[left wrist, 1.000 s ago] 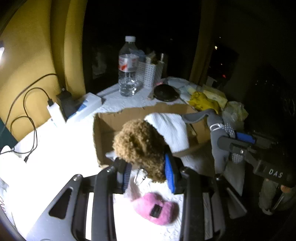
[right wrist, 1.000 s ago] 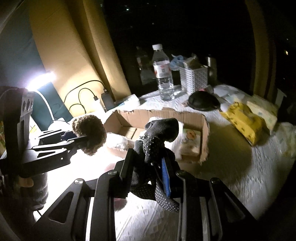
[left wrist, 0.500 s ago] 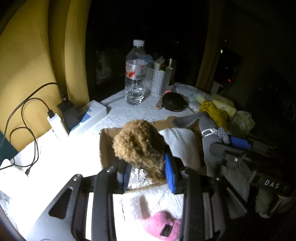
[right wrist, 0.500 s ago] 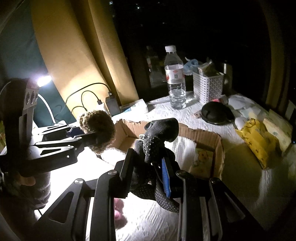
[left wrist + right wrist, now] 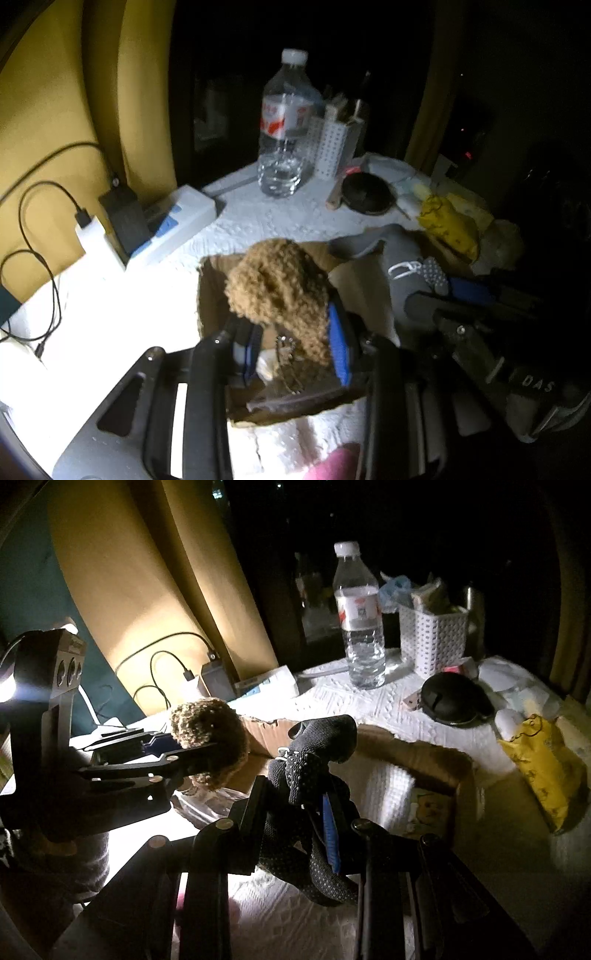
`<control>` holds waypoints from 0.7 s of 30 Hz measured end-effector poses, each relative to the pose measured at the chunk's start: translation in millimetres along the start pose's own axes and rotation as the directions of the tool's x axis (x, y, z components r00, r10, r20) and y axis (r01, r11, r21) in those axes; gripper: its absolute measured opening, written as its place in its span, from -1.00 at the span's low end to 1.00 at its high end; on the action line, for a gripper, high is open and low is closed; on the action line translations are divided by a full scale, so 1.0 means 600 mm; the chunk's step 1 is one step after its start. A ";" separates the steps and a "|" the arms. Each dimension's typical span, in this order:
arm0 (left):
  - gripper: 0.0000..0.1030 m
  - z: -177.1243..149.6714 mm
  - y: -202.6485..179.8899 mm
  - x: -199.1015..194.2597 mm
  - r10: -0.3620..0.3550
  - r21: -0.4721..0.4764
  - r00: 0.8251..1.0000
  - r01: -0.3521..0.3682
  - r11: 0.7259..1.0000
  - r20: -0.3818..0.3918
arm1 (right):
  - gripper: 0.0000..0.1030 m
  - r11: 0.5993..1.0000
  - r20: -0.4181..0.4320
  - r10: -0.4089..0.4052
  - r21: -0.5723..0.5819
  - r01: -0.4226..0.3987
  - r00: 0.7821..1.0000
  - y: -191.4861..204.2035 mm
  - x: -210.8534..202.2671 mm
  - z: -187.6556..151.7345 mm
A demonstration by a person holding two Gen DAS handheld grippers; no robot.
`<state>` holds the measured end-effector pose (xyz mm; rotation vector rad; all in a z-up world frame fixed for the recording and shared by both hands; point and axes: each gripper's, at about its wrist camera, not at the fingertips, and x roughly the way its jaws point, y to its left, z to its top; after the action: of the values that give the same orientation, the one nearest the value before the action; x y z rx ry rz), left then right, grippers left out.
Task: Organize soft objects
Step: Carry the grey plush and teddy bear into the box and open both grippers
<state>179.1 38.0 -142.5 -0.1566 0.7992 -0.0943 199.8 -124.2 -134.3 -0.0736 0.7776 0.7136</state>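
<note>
Left gripper (image 5: 291,347): its 2 blue-padded fingers were clamped on the brown curly plush (image 5: 280,288), held above the cardboard box (image 5: 210,295) at the box's left end.
Brown curly plush: a rounded fuzzy lump with its bulk above the fingertips; a short metal chain (image 5: 284,350) hung straight down from it into the box. Long axis ran roughly up and down, wider at the top.
Right gripper (image 5: 295,812): narrow, closed on the dark dotted sock (image 5: 314,760).
Dark dotted sock: long axis ran upward between the fingers, then the free end bent over to the right above the box's near wall; the lower end drooped below the fingers. White stitching showed at the bend.
Cardboard box: open-topped, lying mid-table on the white textured cloth (image 5: 369,701). Inside were a white waffle-weave cloth (image 5: 384,786) in the middle, a printed tissue pack (image 5: 432,808) at the right end, and crinkled clear plastic (image 5: 207,805) at the left end.
White basket (image 5: 436,642): at the table's far edge, holding packets I could not identify, beside the water bottle (image 5: 360,620).
Pink plush (image 5: 332,465): on the cloth at the near edge, mostly hidden by the left gripper.
Yellow pouch (image 5: 543,764): by the right edge.
</note>
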 end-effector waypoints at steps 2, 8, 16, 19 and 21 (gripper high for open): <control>-0.36 -0.003 0.004 0.011 -0.001 -0.004 1.000 0.001 1.000 -0.012 | -0.44 1.000 -0.013 0.006 0.002 -0.006 1.000 -0.003 0.013 -0.003; -0.31 -0.014 0.009 0.042 -0.002 -0.008 0.999 0.002 1.000 -0.052 | -0.44 1.000 -0.052 0.015 0.015 -0.014 0.999 -0.015 0.050 -0.015; -0.12 -0.017 0.014 0.060 0.007 -0.027 0.996 -0.010 1.000 -0.088 | -0.43 1.000 -0.095 0.013 0.026 -0.011 0.995 -0.019 0.077 -0.028; 0.02 -0.016 0.016 0.056 0.005 -0.037 0.996 -0.008 0.999 -0.086 | -0.36 1.000 -0.096 0.011 0.030 -0.008 0.995 -0.018 0.073 -0.027; 0.02 -0.015 0.013 0.049 0.008 -0.030 0.997 -0.011 1.000 -0.078 | -0.34 1.000 -0.096 0.003 0.029 0.000 0.995 -0.016 0.069 -0.026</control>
<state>193.4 40.5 -170.7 -0.1784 0.8795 -0.0798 216.5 -113.4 -175.0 -0.0817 0.8796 0.7044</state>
